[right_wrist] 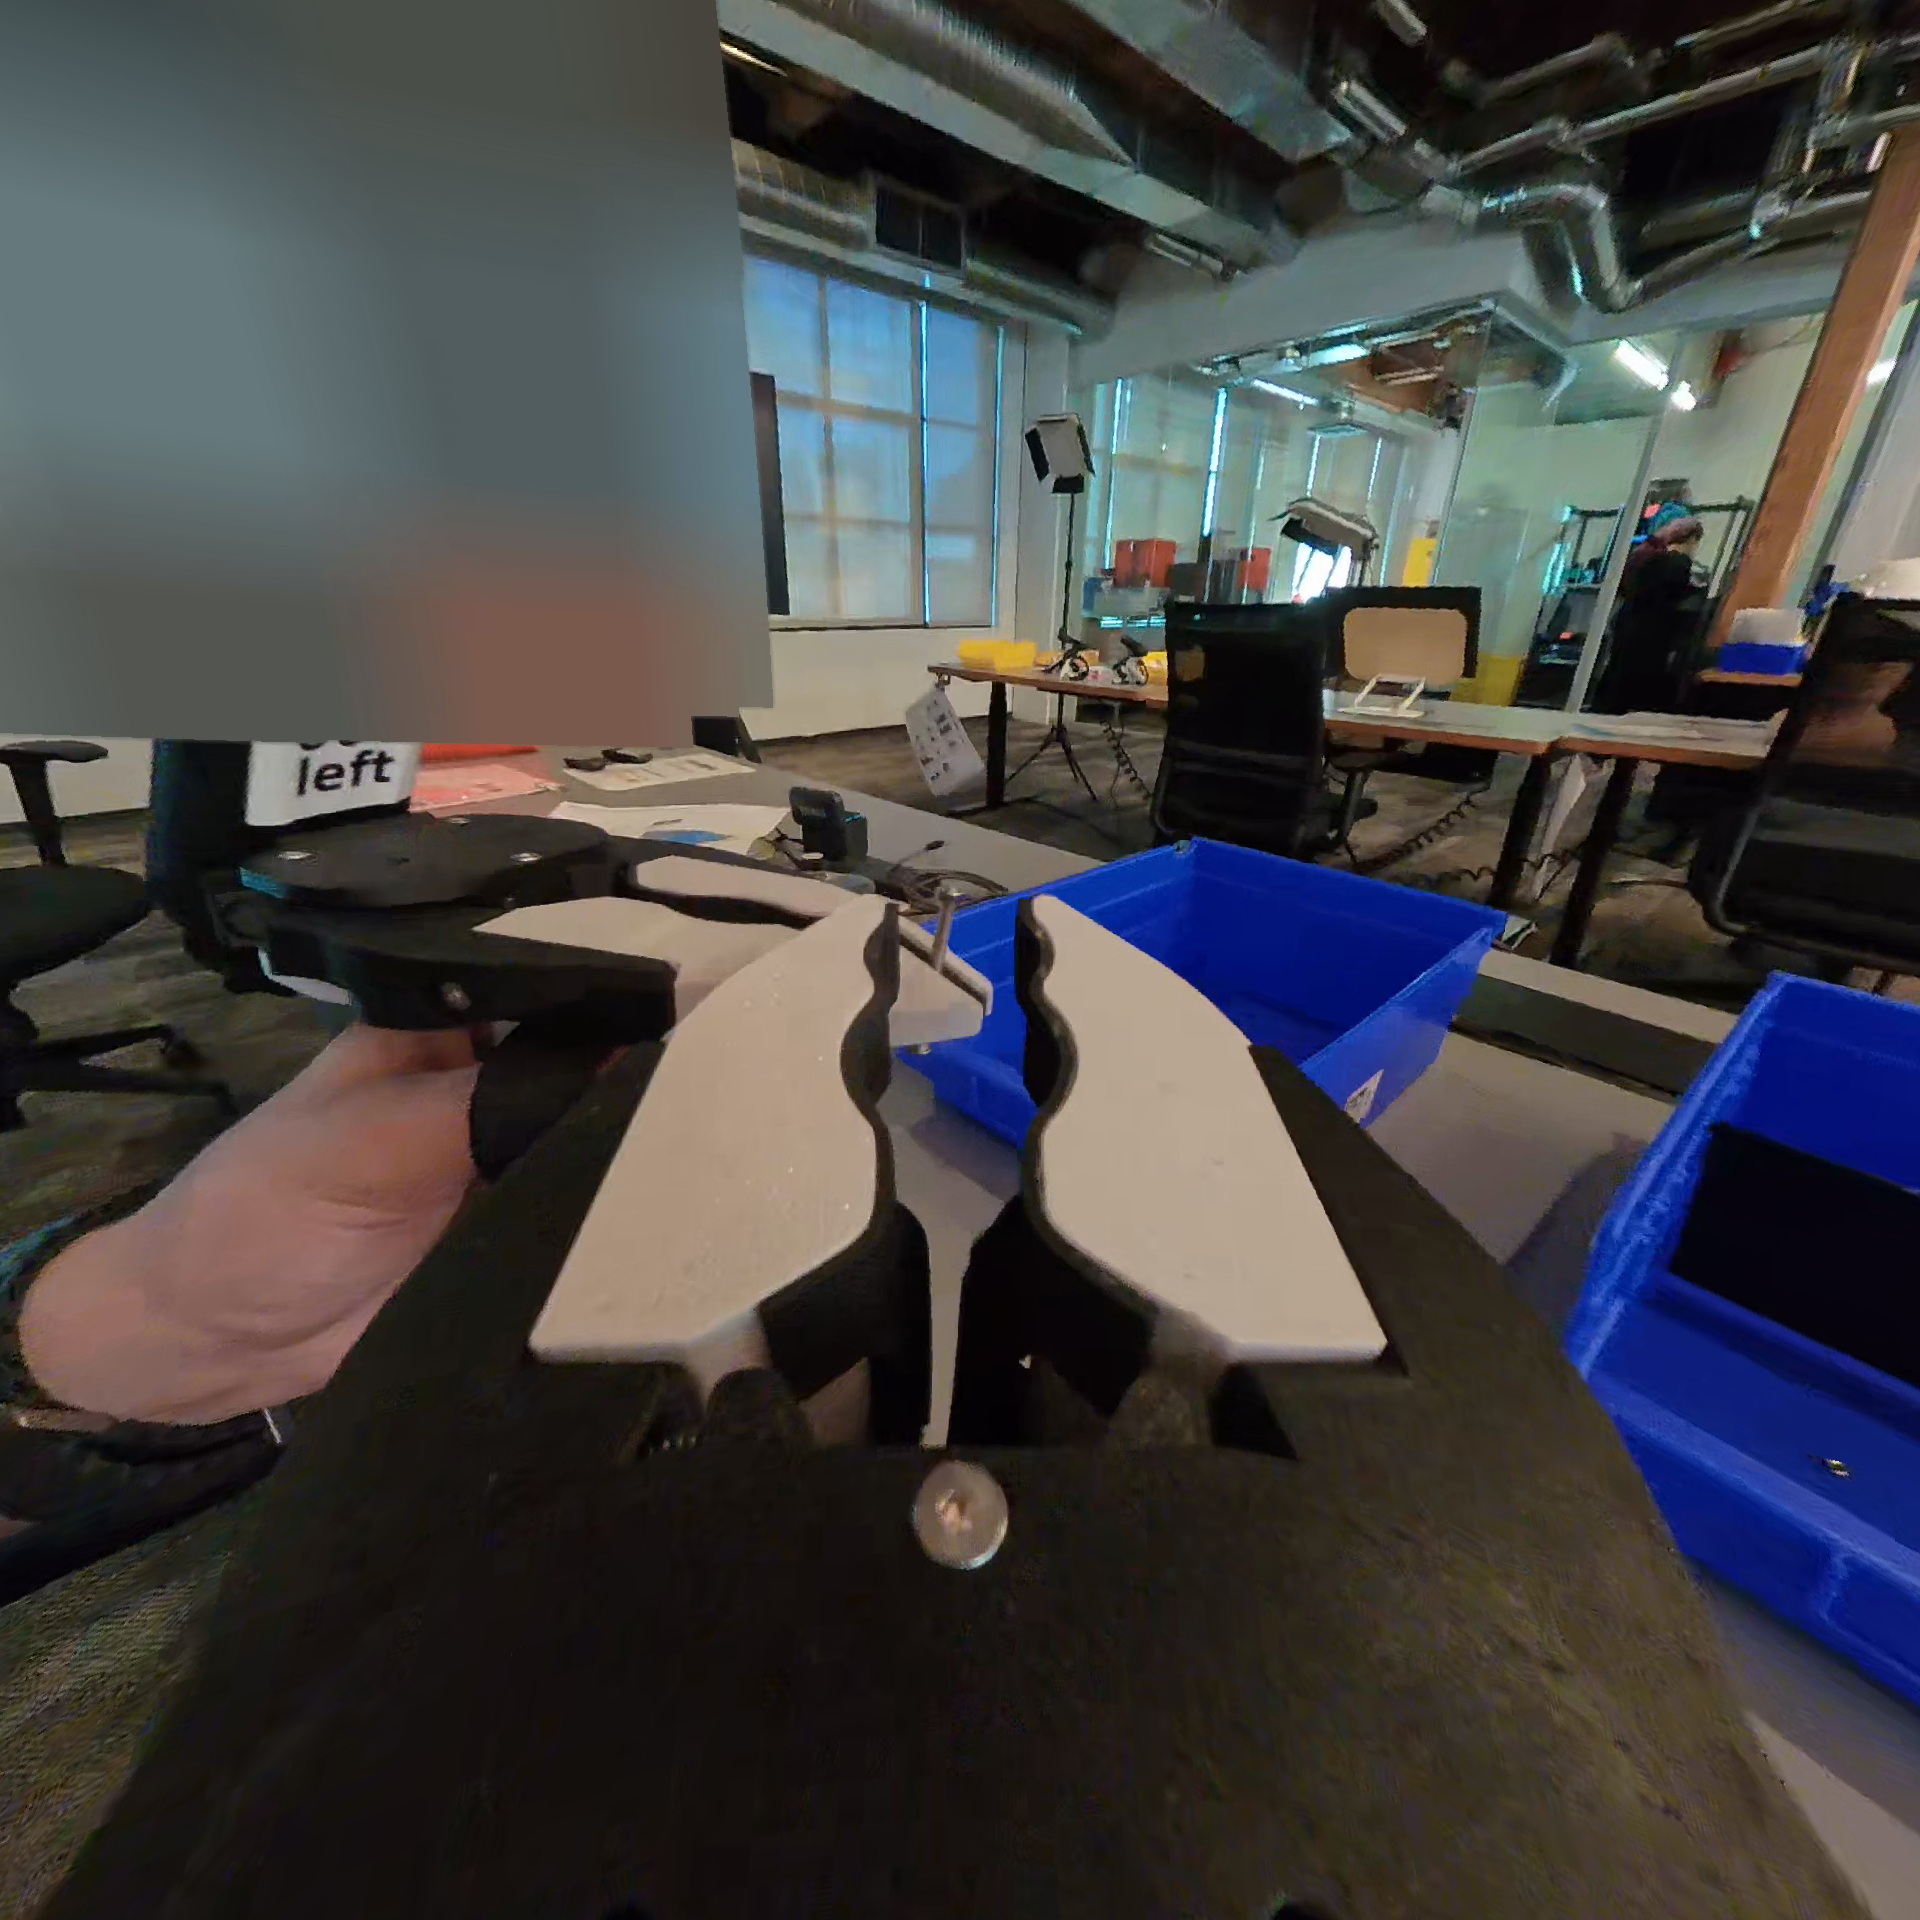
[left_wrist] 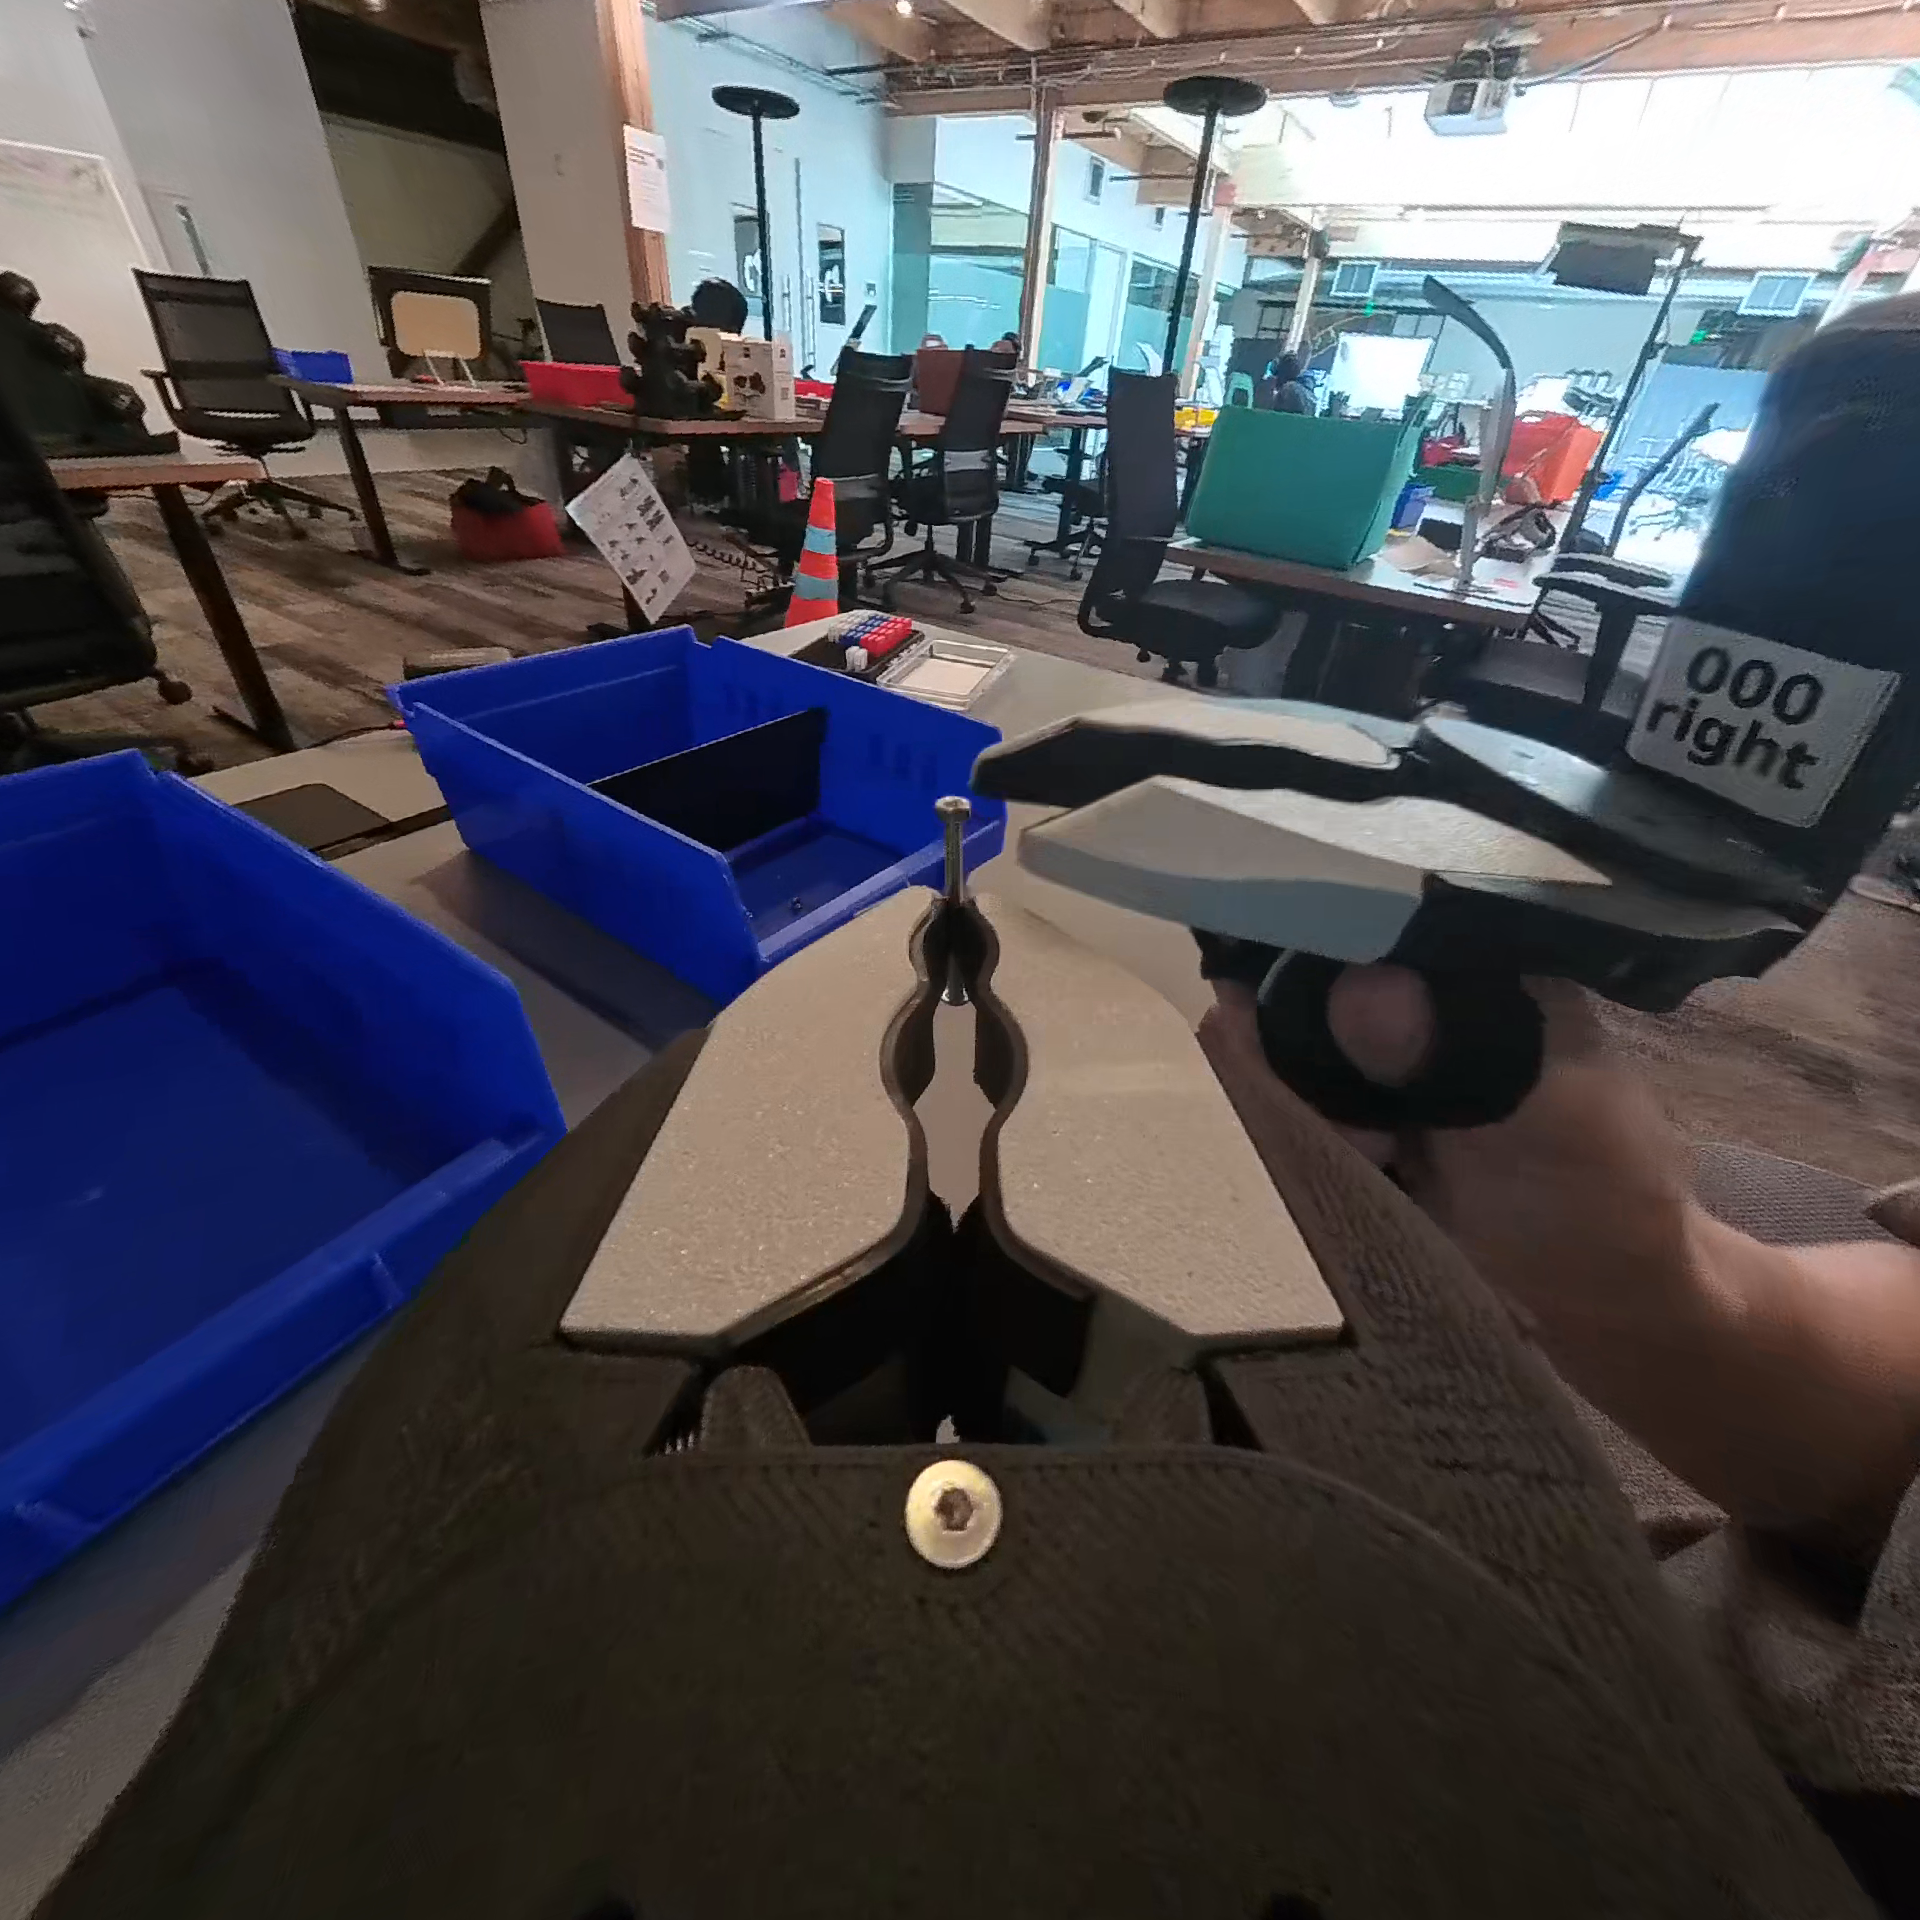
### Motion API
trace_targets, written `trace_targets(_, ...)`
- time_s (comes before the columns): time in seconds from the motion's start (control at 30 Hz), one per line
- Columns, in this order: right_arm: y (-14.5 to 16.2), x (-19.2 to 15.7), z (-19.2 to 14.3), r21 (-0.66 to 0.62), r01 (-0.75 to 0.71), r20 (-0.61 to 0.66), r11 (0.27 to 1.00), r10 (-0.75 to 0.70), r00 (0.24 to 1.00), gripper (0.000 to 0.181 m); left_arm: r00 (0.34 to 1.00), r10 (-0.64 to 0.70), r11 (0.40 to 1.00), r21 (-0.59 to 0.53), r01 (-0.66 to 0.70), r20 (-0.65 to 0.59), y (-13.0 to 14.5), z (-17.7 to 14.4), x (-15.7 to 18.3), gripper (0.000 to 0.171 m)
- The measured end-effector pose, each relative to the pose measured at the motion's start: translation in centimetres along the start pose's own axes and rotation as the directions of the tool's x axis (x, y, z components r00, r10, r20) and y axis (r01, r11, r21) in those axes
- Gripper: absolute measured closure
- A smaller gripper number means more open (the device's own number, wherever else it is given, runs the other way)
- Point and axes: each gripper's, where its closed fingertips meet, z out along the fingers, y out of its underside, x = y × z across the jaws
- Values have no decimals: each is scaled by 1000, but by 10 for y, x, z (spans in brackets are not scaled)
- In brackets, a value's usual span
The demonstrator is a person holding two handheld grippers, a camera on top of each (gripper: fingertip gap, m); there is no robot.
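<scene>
My left gripper [left_wrist: 953, 920] is shut on a thin metal screw [left_wrist: 952, 862]. The screw stands upright, with its head above the fingertips. My right gripper [left_wrist: 1006, 810] comes in from the right, held by a hand [left_wrist: 1382, 1023]. Its jaws stand apart and its tips are just right of the screw head. In the right wrist view my right gripper [right_wrist: 956, 914] is open. The screw [right_wrist: 942, 928] and the tip of my left gripper [right_wrist: 940, 982] show in the gap between its fingers. Whether the right fingers touch the screw, I cannot tell.
Two blue bins stand on the grey table [left_wrist: 1060, 686]: an undivided one [left_wrist: 208, 1091] at the left and one with a black divider [left_wrist: 675, 790] beyond the fingers, with a small part on its floor [right_wrist: 1834, 1465]. A small parts tray [left_wrist: 873, 634] sits farther back. An orange cone [left_wrist: 818, 551], desks and chairs stand behind. My left and right fingertips are right by each other.
</scene>
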Motion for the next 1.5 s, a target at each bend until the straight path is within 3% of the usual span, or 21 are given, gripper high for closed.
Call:
trace_targets(0.47,6,-2,13,0,-28,71,1000,28,997,177,1000,4,1000,-2,-4,-29,1,0,3,169)
trace_targets(0.53,2,-6,11,18,-56,172,998,52,984,177,997,-19,1000,11,20,-81,-1,-1,8,169)
trace_targets(0.6,-1,-10,7,-3,-144,363,990,136,922,177,988,-49,999,12,51,-145,-3,-2,14,170)
trace_targets(0.67,-6,-16,-1,-77,-272,609,959,261,749,177,973,-66,997,13,70,-221,-5,-4,23,170)
trace_targets(0.73,-11,-24,-17,-191,-368,822,910,353,446,177,941,-82,996,10,90,-328,-5,-6,38,169)
trace_targets(0.8,-10,-27,-31,-318,-388,905,865,399,146,177,915,-86,996,-14,88,-394,-1,-5,49,170)
trace_targets(0.83,-11,-27,-35,-365,-391,911,845,410,36,177,900,-91,996,-21,91,-427,-1,-5,52,170)
trace_targets(0.9,-14,-29,-43,-430,-389,902,815,405,-149,177,866,-105,994,-26,106,-488,-2,-7,59,170)
trace_targets(0.97,-16,-31,-44,-440,-383,898,812,389,-206,177,850,-115,993,-27,118,-515,-3,-10,60,170)
trace_targets(1.03,-17,-32,-41,-419,-392,908,819,386,-163,174,859,-96,995,-20,100,-503,-3,-12,58,170)
trace_targets(1.13,-22,-25,-31,-361,-464,917,809,398,-18,144,879,-59,998,-5,64,-473,-6,-14,54,170)
trace_targets(1.17,-25,-19,-27,-314,-494,916,810,396,66,143,886,-53,998,1,60,-460,-7,-14,52,170)
trace_targets(1.23,-28,0,-15,-141,-543,853,828,380,357,145,916,-52,998,5,59,-399,-7,-12,43,170)
trace_targets(1.3,-26,17,-11,29,-468,673,883,329,663,152,956,-45,999,0,47,-290,-4,-8,28,170)
trace_targets(1.37,-17,29,-10,100,-313,416,944,246,875,154,982,-30,1000,-5,29,-186,1,-5,13,170)
trace_targets(1.43,-9,32,-8,81,-183,215,980,162,963,156,993,-4,1000,-17,2,-122,5,-2,6,170)
trace_targets(1.5,-4,28,-5,42,-94,116,995,88,989,156,996,19,1000,-23,-22,-87,6,1,3,169)
